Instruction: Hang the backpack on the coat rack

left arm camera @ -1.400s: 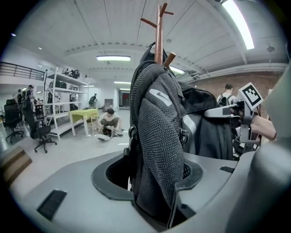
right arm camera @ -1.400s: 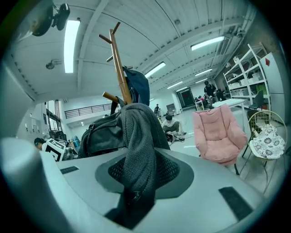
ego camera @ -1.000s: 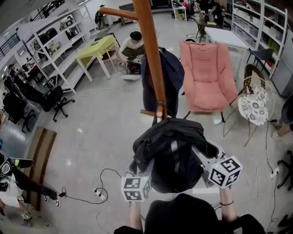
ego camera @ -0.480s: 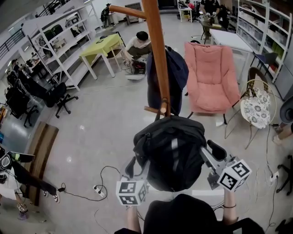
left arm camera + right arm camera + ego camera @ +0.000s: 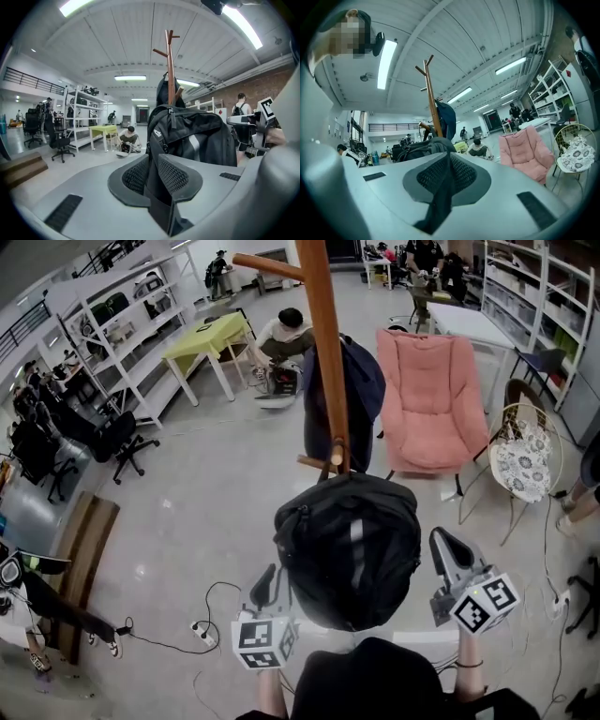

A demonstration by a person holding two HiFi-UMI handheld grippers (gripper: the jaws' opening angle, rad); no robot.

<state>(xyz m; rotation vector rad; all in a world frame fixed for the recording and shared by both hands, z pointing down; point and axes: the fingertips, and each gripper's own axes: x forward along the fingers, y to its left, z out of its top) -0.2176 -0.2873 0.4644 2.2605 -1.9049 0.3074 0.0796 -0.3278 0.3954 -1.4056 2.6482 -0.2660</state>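
The black backpack [image 5: 349,549] hangs by its top loop from a low peg [image 5: 319,463] of the wooden coat rack [image 5: 323,352]. A dark blue jacket [image 5: 361,381] hangs on the rack's far side. My left gripper [image 5: 267,576] is just off the pack's lower left, not touching it. Its jaws are closing, a gap still shows between the pads [image 5: 176,176], and nothing is in it. My right gripper [image 5: 441,538] stands clear of the pack's right side. Its jaws are closing too, with the pads [image 5: 461,173] almost together on nothing. The backpack [image 5: 197,136] fills the middle of the left gripper view.
A pink armchair [image 5: 427,395] and a round chair with a patterned cushion [image 5: 523,451] stand right of the rack. A person crouches [image 5: 286,329] beyond it by a green table [image 5: 206,338]. Shelving [image 5: 103,324] lines the left. A power strip with cable [image 5: 202,634] lies on the floor.
Both grippers have let go of the backpack and drawn back toward me, jaws narrowing. The pack now hangs from the peg by itself.
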